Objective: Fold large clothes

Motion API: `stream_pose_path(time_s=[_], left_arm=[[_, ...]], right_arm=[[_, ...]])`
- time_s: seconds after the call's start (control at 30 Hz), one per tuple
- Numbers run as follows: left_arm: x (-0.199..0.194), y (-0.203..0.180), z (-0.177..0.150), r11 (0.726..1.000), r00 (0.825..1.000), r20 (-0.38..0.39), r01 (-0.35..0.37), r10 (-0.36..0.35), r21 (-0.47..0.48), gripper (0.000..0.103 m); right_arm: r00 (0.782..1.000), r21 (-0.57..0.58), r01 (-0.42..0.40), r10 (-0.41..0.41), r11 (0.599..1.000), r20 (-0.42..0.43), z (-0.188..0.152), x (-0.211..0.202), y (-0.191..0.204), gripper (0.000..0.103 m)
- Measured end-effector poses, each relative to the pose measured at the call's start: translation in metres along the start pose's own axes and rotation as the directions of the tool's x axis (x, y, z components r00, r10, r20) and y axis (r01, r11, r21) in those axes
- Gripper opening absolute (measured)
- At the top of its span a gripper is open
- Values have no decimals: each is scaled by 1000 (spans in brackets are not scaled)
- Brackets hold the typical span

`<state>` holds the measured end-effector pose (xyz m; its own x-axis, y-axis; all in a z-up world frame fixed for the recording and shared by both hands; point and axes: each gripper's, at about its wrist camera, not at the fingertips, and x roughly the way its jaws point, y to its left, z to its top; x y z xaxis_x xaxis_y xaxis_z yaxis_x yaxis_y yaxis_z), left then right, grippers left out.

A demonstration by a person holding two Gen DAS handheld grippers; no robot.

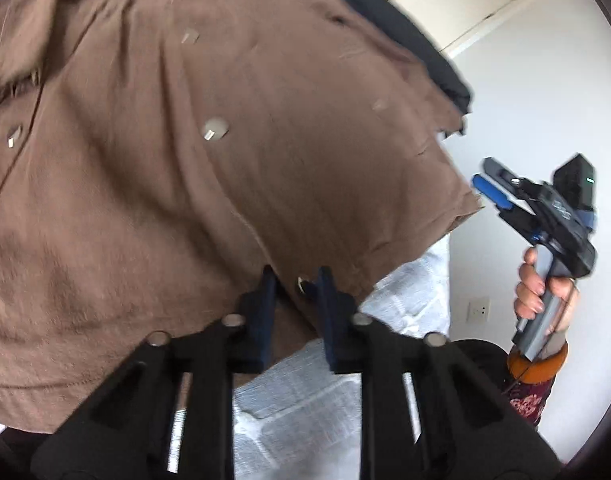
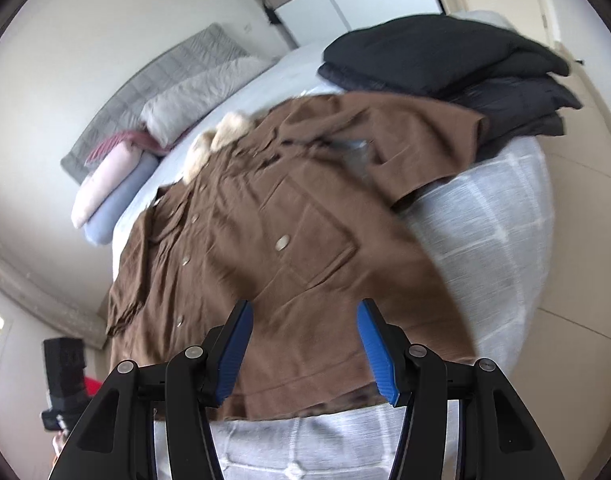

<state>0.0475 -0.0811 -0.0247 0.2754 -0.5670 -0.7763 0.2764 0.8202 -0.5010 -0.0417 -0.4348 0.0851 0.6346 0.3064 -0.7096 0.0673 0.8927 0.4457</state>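
Observation:
A large brown buttoned coat (image 2: 265, 240) with a pale fur collar (image 2: 221, 136) lies spread on the bed, one sleeve (image 2: 421, 140) stretched toward the right. In the left wrist view the coat (image 1: 225, 140) fills the frame. My left gripper (image 1: 295, 280) has its jaws narrowly apart at the coat's hem, with brown cloth and a button between the fingertips. My right gripper (image 2: 305, 328) is open and empty above the coat's lower hem. It also shows in the left wrist view (image 1: 501, 184), held off the bed to the right.
A stack of folded black clothes (image 2: 457, 64) sits at the bed's far right corner. Pillows (image 2: 193, 92) and rolled bedding (image 2: 109, 196) lie by the grey headboard (image 2: 153, 80). The white bedspread (image 2: 497, 216) drops off at the right edge toward the floor.

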Motion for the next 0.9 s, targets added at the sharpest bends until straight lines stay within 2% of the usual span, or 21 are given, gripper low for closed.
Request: stream_pose_path(time_s=[0.1,0.17,0.27,0.33,0.4,0.43,0.47,0.5,0.53,0.6,0.67,0.73,0.77,0.8,0.83,0.9], left_arm=[[-24,-10,-11,998,994,100,-40,35,49,15],[-39,-3,-18,998,991,127,-54,48,44,15],[-36,15,-22,993,991,86,-109,105,44,15],[-20,13,-20,991,991,50,-124,121,55,15],[-16,7,-16,987,990,55,-137,132,85,16],[-17,3,-16,984,989,60,-143,137,103,16],[-18,-1,-17,982,988,66,-146,138,119,17],[-18,-7,-17,982,989,69,-137,128,132,17],[-19,-8,-19,982,991,66,-126,118,139,18],[-18,-9,-23,980,994,34,-111,107,166,38],[-21,-3,-32,976,993,11,-119,119,184,45],[-25,-5,-36,971,992,5,-124,126,202,47],[-29,-5,-36,970,992,7,-124,125,208,53],[-33,-5,-35,970,992,13,-123,123,211,60],[-38,-5,-34,969,992,21,-125,123,212,63],[-46,-4,-29,966,990,38,-140,134,217,75]], right_arm=[[999,31,29,-31,999,44,1,-12,-15,55],[997,68,45,-49,997,57,1,-17,-30,57],[996,121,70,-75,990,39,1,-14,-51,58],[997,156,79,-76,985,-26,-1,-1,-65,58],[993,183,55,-36,982,-110,-7,18,-73,58],[990,187,40,-13,982,-140,-10,24,-74,51],[984,182,18,15,983,-178,-13,31,-73,37],[981,161,20,11,987,-194,-14,33,-70,17],[983,132,42,-18,990,-181,-14,30,-67,16],[971,28,185,-178,982,-162,-13,29,-59,17],[955,-12,236,-234,972,-180,-16,37,-53,20],[949,-54,276,-281,960,-144,-16,32,-41,27],[947,-67,289,-296,955,-124,-15,27,-34,30],[948,-73,293,-300,953,-111,-15,24,-30,38],[950,-74,289,-295,954,-99,-13,21,-26,51],[962,-72,259,-264,963,-70,-9,15,-18,65]])
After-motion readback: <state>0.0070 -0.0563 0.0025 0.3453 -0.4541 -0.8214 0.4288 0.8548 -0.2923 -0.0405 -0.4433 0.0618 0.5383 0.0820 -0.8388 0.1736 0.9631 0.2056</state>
